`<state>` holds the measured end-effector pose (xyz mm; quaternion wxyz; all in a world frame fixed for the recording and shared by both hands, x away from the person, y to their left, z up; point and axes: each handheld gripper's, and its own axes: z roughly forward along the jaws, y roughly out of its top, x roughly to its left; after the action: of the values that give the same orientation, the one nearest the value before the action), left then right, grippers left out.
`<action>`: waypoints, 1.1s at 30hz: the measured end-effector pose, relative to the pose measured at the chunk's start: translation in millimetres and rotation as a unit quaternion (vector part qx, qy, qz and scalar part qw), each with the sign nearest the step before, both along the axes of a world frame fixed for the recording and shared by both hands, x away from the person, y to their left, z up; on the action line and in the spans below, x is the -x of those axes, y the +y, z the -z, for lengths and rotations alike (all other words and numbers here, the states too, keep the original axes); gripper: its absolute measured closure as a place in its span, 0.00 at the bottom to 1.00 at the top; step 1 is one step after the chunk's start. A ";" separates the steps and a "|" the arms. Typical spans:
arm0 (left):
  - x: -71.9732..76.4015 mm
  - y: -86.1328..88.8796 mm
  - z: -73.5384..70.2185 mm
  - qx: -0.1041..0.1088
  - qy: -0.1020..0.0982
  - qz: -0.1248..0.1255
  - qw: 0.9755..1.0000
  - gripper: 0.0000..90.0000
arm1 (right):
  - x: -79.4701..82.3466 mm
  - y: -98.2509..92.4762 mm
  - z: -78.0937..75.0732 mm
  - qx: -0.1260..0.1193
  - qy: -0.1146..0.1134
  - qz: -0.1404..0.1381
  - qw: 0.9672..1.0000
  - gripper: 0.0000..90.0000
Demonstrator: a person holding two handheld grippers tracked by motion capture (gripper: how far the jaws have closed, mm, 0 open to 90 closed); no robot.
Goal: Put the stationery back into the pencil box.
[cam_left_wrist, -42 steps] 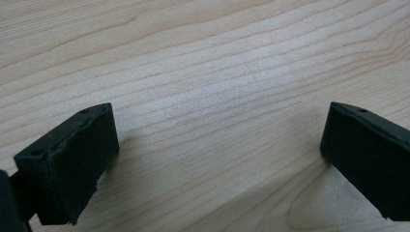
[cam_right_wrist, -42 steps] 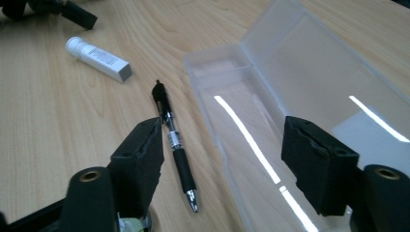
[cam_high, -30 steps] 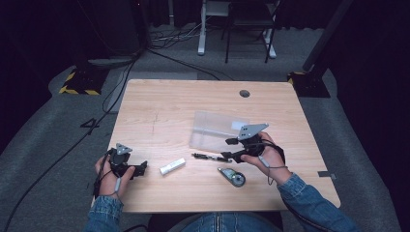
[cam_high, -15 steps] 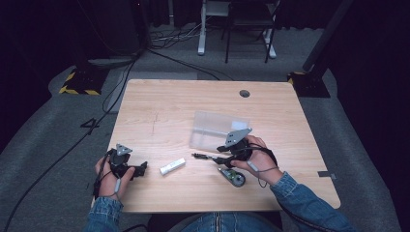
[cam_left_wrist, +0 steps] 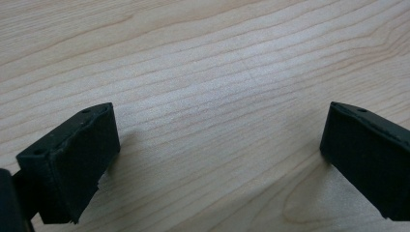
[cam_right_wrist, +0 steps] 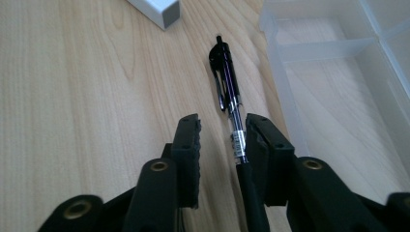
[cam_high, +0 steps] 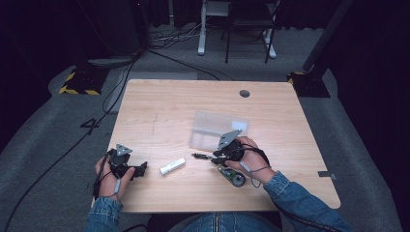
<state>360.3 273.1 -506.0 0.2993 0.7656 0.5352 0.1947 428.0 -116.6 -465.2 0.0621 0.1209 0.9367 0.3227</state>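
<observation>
A black pen (cam_right_wrist: 226, 67) lies on the wooden table (cam_high: 159, 111), left of a clear plastic box (cam_right_wrist: 333, 53). My right gripper (cam_right_wrist: 222, 121) is low over the pen's rear half, and its jaws have just been closing. The pen runs between them against the right pad, with a gap still showing to the left pad. In the high view the right gripper (cam_high: 212, 157) points left beside the clear box (cam_high: 217, 128), and the pen (cam_high: 202, 156) sticks out past its tips. My left gripper (cam_high: 142, 168) rests at the front left, and its jaws (cam_left_wrist: 220, 130) stand wide open over bare wood.
A small white block (cam_high: 172, 166) lies between the two grippers, its end at the top of the right gripper view (cam_right_wrist: 157, 8). A dark oval object with a round part (cam_high: 233, 177) lies just in front of the right hand. A cable hole (cam_high: 244, 93) sits near the far edge.
The right hand has moved left and down onto the pen, and its jaws have narrowed around the pen. The left hand has stayed in place.
</observation>
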 end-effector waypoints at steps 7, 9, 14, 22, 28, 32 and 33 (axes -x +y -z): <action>0.0 0.0 0.0 0.000 0.000 0.000 1.000 0.01 | -5.7 -0.7 7.1 0.024 -0.011 0.002 1.000 0.79; 0.0 0.0 0.0 0.000 0.000 0.000 1.000 0.01 | -6.8 -1.5 8.2 0.027 -0.011 0.002 1.000 0.79; 0.0 0.0 0.0 0.000 0.000 0.000 1.000 0.01 | -8.8 -2.7 11.8 0.033 -0.006 0.003 0.999 0.81; 0.0 0.0 0.0 0.000 0.000 0.000 1.000 0.01 | -9.9 -3.3 13.7 0.034 0.000 -0.001 0.999 0.86; 0.0 0.0 0.1 0.001 0.000 0.000 1.000 0.01 | -9.5 -4.1 13.2 0.041 -0.011 -0.006 0.999 0.89; 0.0 0.0 0.1 0.001 0.000 0.000 1.000 0.01 | -9.3 -4.3 13.1 0.042 -0.013 -0.009 0.999 0.89; 0.0 0.0 0.1 0.001 0.000 0.000 1.000 0.01 | -8.9 -4.2 12.8 0.044 -0.014 -0.011 0.999 0.89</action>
<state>360.4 273.1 -506.0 0.2998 0.7657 0.5349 0.1943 436.9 -120.8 -478.0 0.0768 0.1036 0.9502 0.2839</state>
